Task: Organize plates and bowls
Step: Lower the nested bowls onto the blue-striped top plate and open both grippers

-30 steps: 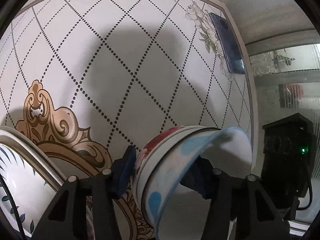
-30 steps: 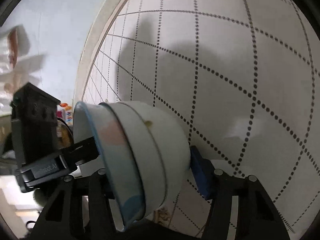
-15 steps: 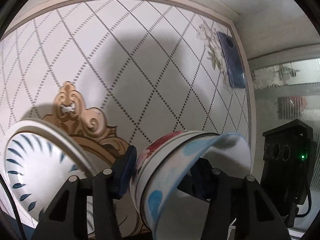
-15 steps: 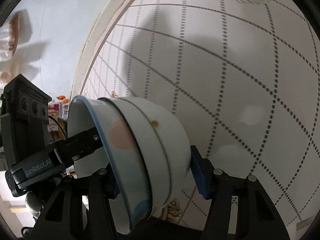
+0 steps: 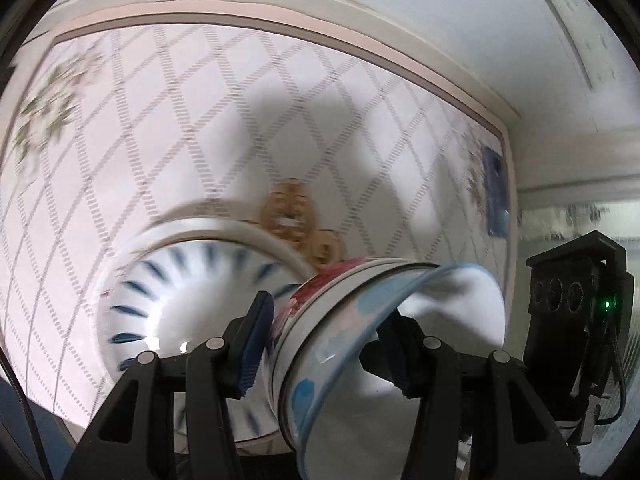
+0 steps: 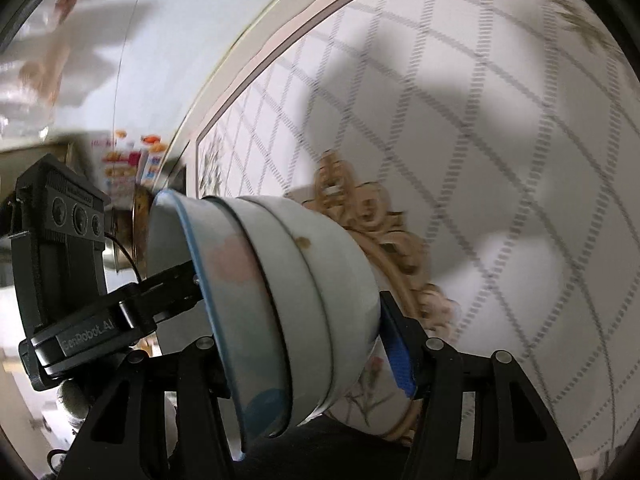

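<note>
Both tongs grip a nested bowl stack (image 5: 384,344) held on its side: left tongs (image 5: 326,344), right tongs (image 6: 308,332). A plate (image 5: 192,288) lies at 9 o'clock on the tabletop (image 5: 280,120).

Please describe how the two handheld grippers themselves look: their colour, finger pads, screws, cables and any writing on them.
The left gripper and the right gripper are matte black, with angular linkage arms, silver screw heads and ribbed blue pads on the fingers. Seen from the right wrist, the left unit's boxy black housing has three round lenses, a thin black cable and pale "GenRobot_AI" lettering. From the left wrist, the right unit's housing shows a green light.
</note>
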`<state>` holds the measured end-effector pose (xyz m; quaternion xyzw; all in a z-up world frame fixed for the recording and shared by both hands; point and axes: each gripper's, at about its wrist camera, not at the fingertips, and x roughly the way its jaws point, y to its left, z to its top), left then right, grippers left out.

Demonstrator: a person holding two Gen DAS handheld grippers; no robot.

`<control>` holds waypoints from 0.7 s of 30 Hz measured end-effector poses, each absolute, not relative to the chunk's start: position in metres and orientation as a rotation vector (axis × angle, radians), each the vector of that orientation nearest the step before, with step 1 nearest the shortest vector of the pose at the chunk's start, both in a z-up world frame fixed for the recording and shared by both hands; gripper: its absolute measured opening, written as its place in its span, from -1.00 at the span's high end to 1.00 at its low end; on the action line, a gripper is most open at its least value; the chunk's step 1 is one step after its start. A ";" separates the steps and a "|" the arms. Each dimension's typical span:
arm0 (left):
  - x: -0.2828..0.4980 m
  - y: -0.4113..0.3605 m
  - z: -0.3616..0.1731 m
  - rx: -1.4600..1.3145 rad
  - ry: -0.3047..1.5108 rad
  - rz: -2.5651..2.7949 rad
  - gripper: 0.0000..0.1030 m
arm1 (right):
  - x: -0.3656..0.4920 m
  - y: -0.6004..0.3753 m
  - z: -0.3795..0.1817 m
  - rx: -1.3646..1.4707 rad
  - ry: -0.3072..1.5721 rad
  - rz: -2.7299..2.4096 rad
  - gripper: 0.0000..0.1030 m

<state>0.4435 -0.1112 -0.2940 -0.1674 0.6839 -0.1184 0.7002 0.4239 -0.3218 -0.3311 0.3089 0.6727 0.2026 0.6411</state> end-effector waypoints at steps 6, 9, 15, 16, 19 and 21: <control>0.434 -0.070 -0.307 -0.431 1.532 -0.184 0.05 | 0.437 -0.272 -0.343 0.634 1.595 0.529 -0.10; 0.431 -0.058 -0.318 -0.438 1.546 -0.157 0.05 | 0.437 -0.254 -0.353 0.614 1.627 0.546 -0.10; 0.428 -0.045 -0.330 -0.460 1.557 -0.128 0.09 | 0.437 -0.229 -0.372 0.579 1.670 0.546 -0.10; 0.428 -0.044 -0.331 -0.465 1.557 -0.128 0.09 | 0.440 -0.223 -0.374 0.576 1.675 0.544 -0.10; 0.428 -0.041 -0.331 -0.458 1.554 -0.129 0.09 | 0.440 -0.218 -0.375 0.565 1.675 0.539 -0.10; 0.428 -0.038 -0.330 -0.454 1.554 -0.129 0.09 | 0.441 -0.214 -0.376 0.566 1.676 0.533 -0.10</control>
